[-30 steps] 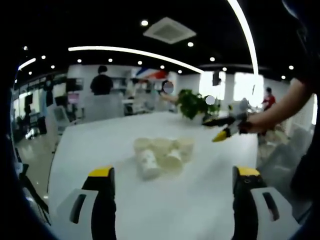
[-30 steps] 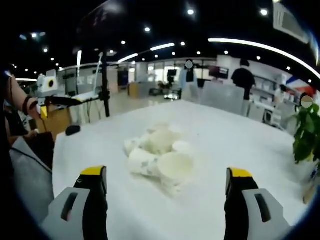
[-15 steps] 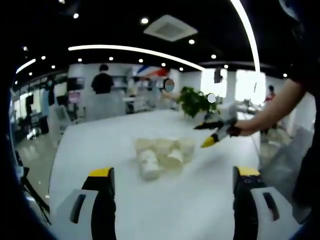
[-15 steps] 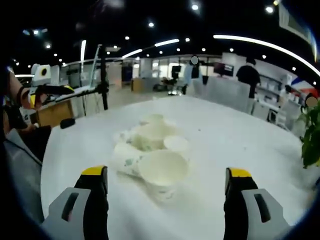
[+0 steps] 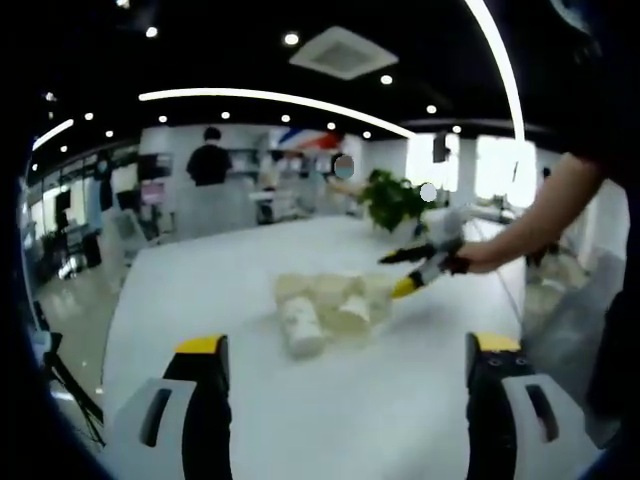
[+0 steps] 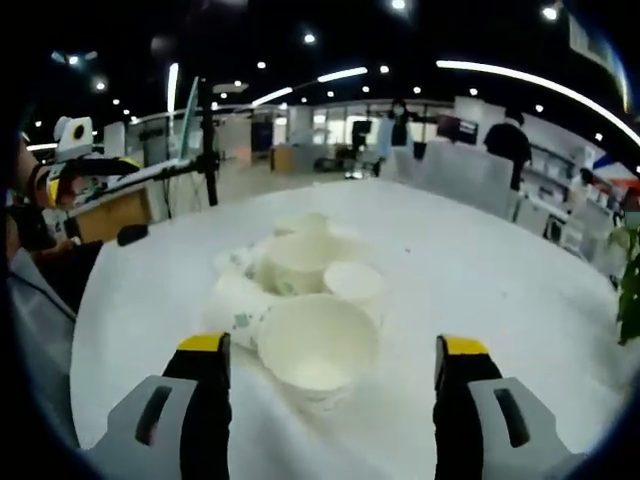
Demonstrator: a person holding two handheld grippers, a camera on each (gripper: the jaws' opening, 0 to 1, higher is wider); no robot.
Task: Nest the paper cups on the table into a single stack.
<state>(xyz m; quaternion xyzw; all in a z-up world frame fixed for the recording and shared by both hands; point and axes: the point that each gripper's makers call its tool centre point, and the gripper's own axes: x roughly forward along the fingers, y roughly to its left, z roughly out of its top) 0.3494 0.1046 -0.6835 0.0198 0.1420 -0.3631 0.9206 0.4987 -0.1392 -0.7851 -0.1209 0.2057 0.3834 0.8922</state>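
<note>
Right gripper [image 6: 330, 355] hovering with jaws spread around the nearest white paper cup [image 6: 318, 348].

That cup is lying tilted with its open mouth facing the camera, touching the heap of pale paper cups [image 6: 290, 275] sitting mid-way across the white round table [image 6: 500, 270]. In the left gripper view, the left gripper [image 5: 345, 355] is hanging wide open short of the heap, while a potted green plant [image 5: 392, 200] is standing near the far edge.

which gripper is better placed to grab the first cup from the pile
Probably the right gripper: it is open, with the nearest paper cup sitting between its jaws, mouth facing it. The left gripper is also open, but the cup pile lies well ahead of it.
</note>
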